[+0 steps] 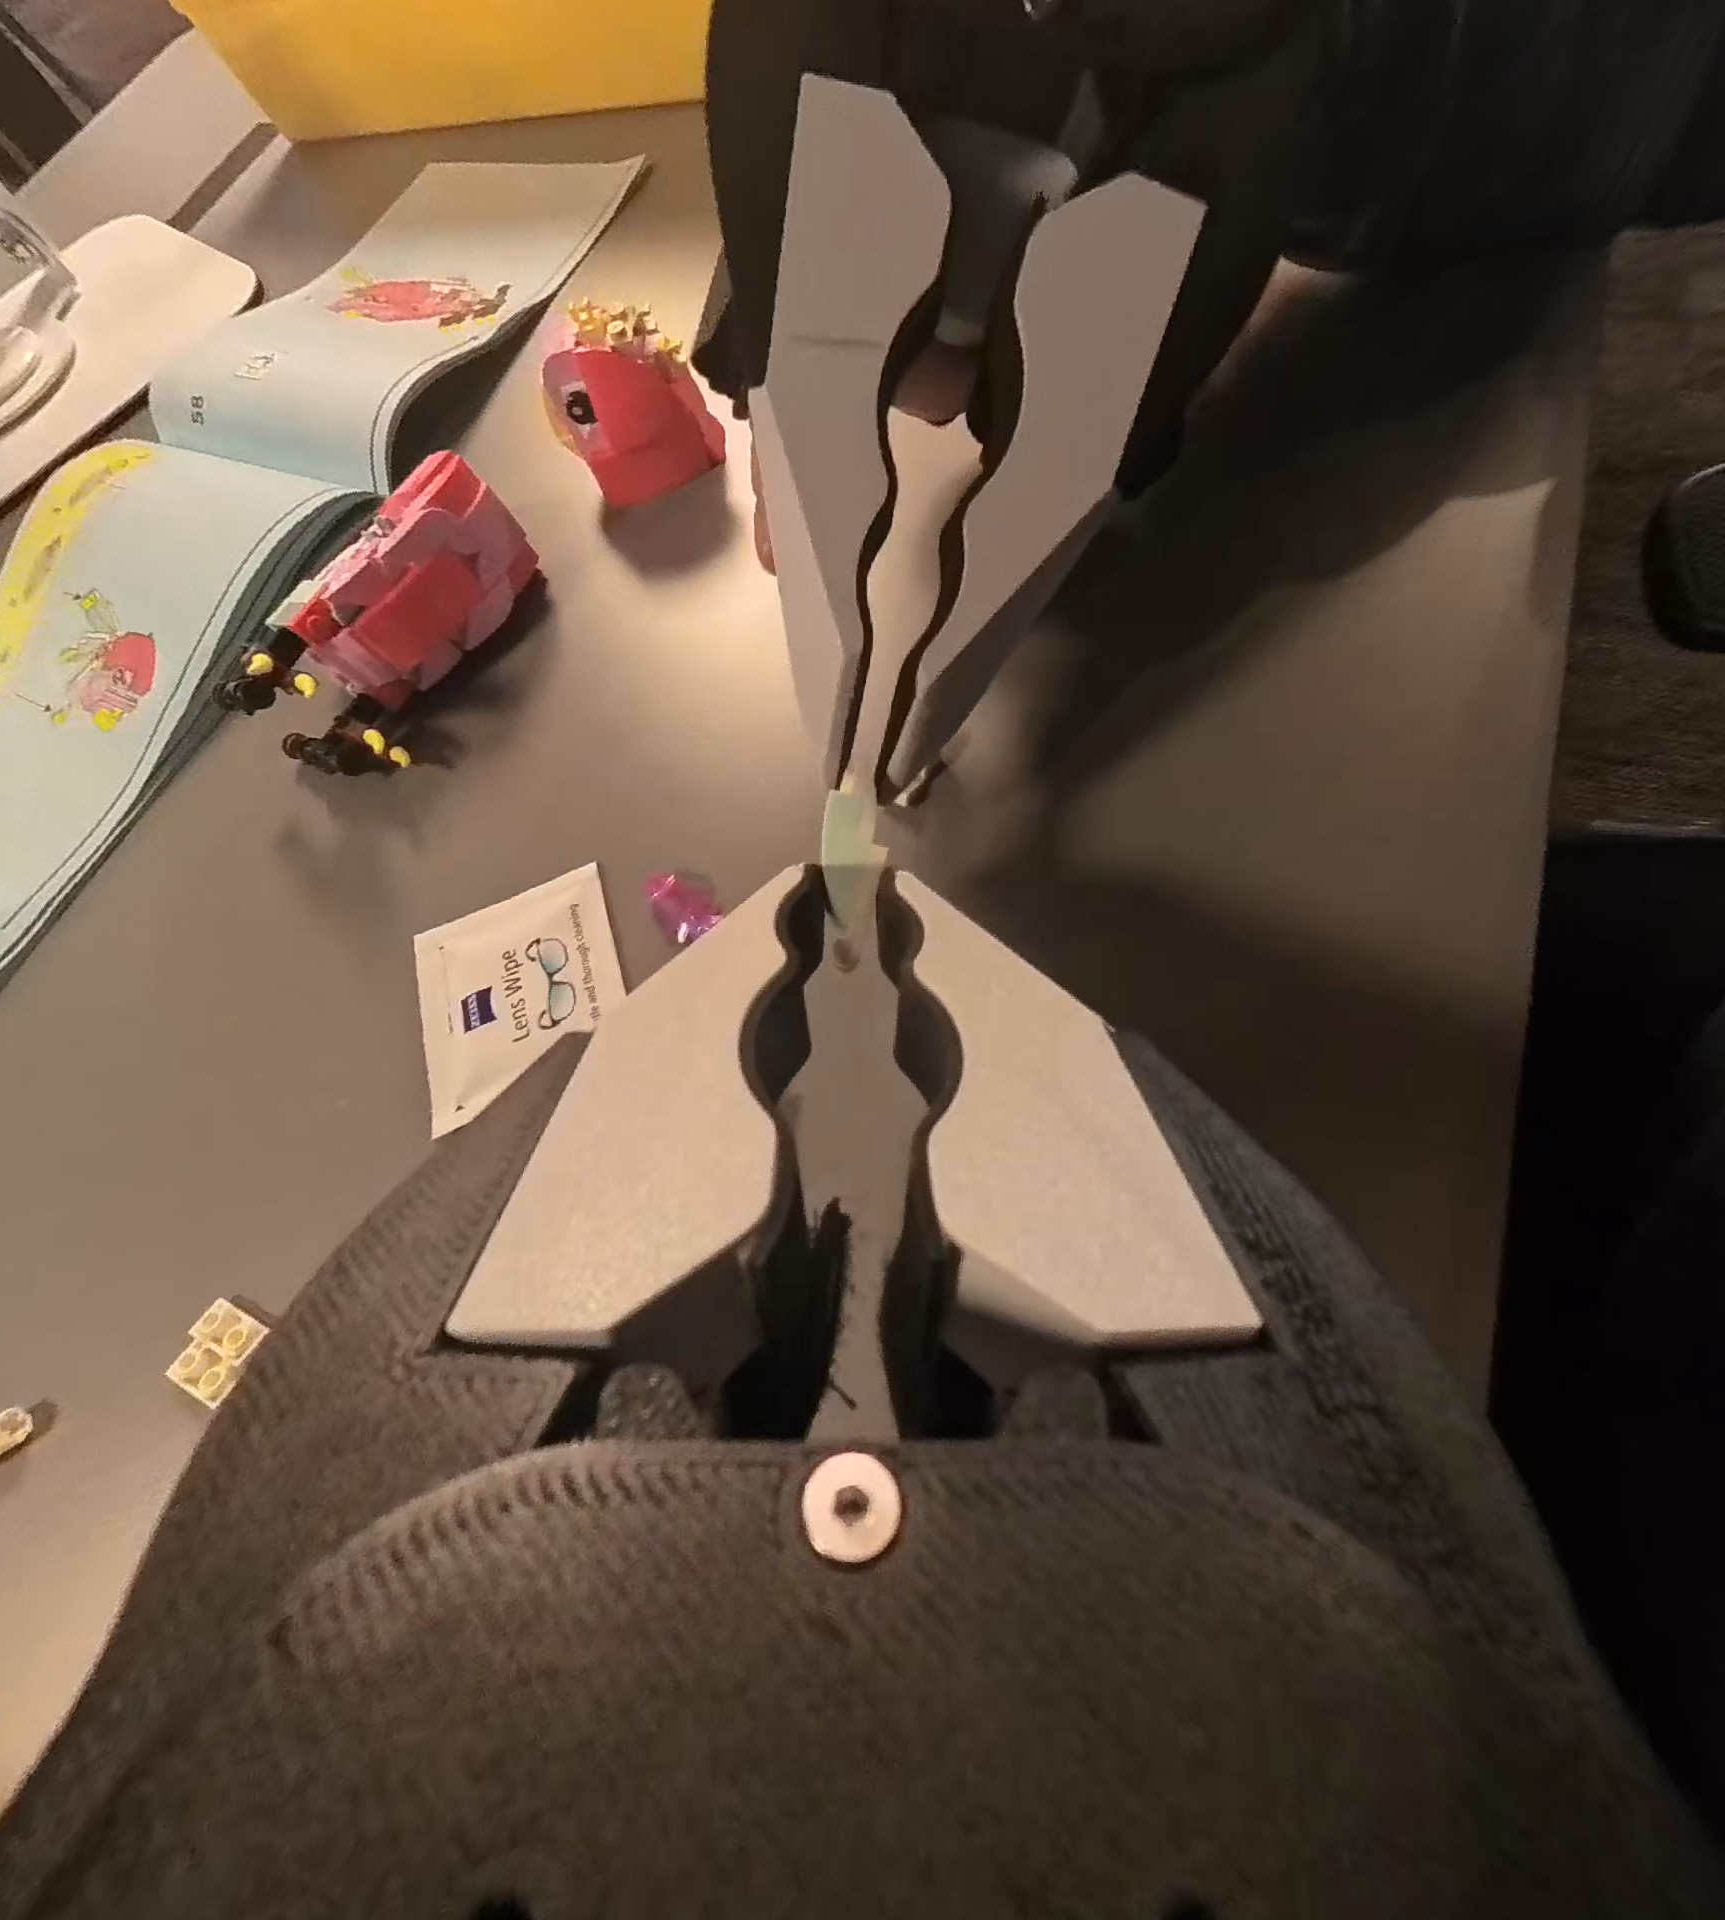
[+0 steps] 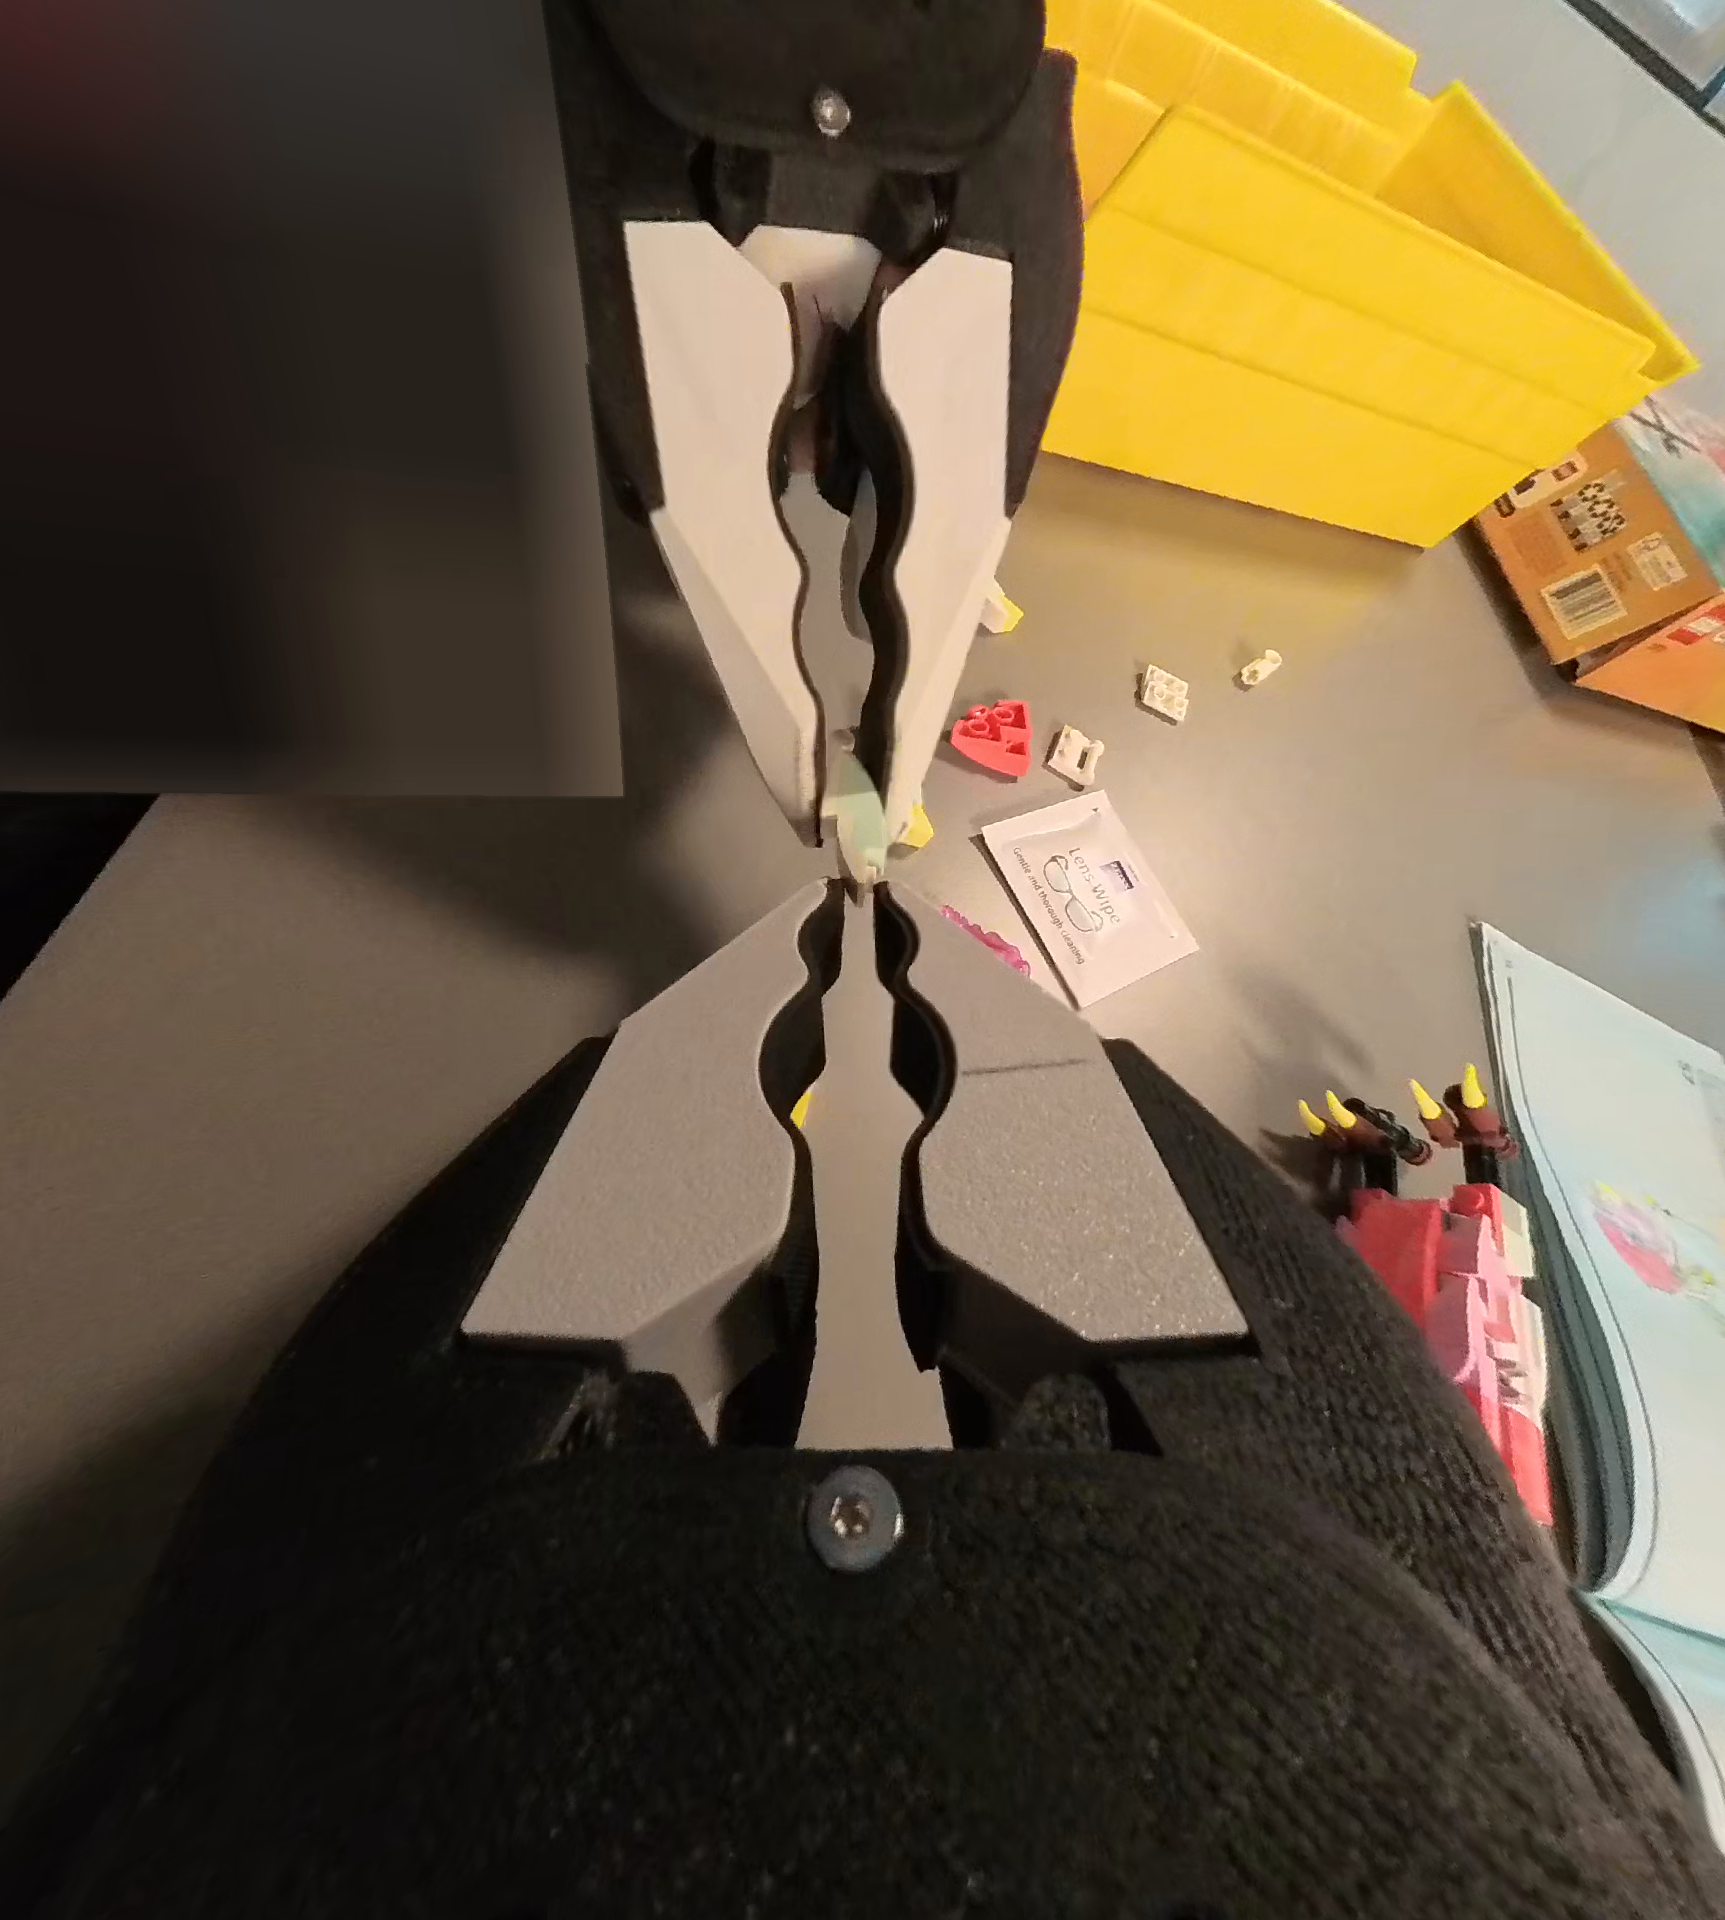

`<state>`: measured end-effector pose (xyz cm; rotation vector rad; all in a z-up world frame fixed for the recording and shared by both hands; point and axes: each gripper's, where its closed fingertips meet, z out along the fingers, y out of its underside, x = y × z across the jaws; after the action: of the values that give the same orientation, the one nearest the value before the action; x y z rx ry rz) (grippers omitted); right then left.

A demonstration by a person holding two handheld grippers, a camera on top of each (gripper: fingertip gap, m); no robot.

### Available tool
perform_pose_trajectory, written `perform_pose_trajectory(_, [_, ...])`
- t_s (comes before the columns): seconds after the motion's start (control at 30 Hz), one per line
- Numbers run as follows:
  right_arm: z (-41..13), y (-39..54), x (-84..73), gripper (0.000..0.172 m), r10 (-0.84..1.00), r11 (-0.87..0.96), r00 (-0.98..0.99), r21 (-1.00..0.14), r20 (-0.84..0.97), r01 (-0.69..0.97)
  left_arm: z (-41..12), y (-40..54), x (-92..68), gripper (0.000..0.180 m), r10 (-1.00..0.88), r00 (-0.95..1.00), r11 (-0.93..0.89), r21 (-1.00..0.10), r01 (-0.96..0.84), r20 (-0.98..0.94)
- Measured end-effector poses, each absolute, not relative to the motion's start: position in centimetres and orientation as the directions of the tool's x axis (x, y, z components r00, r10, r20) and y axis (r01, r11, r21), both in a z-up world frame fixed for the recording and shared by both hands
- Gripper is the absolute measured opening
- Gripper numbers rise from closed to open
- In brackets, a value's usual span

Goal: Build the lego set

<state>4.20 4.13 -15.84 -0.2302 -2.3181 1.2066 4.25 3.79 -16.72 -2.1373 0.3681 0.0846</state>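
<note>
**Two grippers met tip to tip over one pale green piece**

A grey table (image 2: 1357, 727) carried everything. At its far side stood a stack of yellow bins (image 2: 1305, 343), with two cardboard boxes (image 2: 1668, 561) beside them. An open instruction booklet (image 1: 162, 582) lay to the left in the left wrist view, one page spread flat, the other arched.

The two grippers faced each other above the table, fingertips nearly touching. The left gripper (image 1: 853, 883) reached forward and level, its jaws drawn close and pinching a small pale green piece (image 1: 850, 842) at the tips; the piece stuck out beyond them toward the other tool. The right gripper (image 2: 856, 896) came from the opposite side, angled down, its jaws almost pressed together at the far end of that same piece. Whether its pads truly pressed on the piece could not be told.

Two red and pink brick builds sat near the booklet: a larger one (image 1: 422, 592) with dark, yellow-tipped claws and a smaller one (image 1: 634, 426) topped with tan studs. One white wipe packet (image 1: 515, 997) lay just left of the left gripper. Beside it lay one clear pink piece (image 1: 681, 904). Smaller still were one red wedge brick (image 2: 993, 736) and three loose cream bricks (image 2: 1164, 691).
</note>
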Motion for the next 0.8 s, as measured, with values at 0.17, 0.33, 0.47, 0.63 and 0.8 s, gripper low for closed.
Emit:
perform_pose_trajectory(0.17, [-15.7,4.0,4.1,0.005,0.376,0.586,-0.844,-0.804,0.382,-0.103,-16.7,3.9,4.2,0.009,-0.217,0.961,-0.523,-0.811,-0.262,-0.171])
perform_pose_trajectory(0.33, [-15.9,4.1,3.6,0.003,0.386,0.639,-0.813,-0.762,0.435,-0.105,-16.9,3.9,3.6,0.009,-0.173,0.971,-0.543,-0.807,-0.232,-0.163])
perform_pose_trajectory(0.47, [-14.9,4.3,2.9,0.002,0.411,0.676,-0.730,-0.719,0.547,-0.158,-15.9,4.1,2.8,0.009,-0.081,0.993,-0.501,-0.857,-0.118,-0.090])
perform_pose_trajectory(0.63, [-14.1,4.4,2.7,0.002,0.386,0.728,-0.653,-0.650,0.652,-0.219,-15.3,4.3,2.4,0.010,-0.008,0.998,-0.460,-0.886,-0.060,-0.064])
perform_pose_trajectory(0.8, [-13.4,4.4,3.1,0.002,0.333,0.755,-0.607,-0.590,0.722,-0.288,-14.8,4.4,2.7,0.009,0.002,1.000,-0.422,-0.907,-0.014,-0.016])
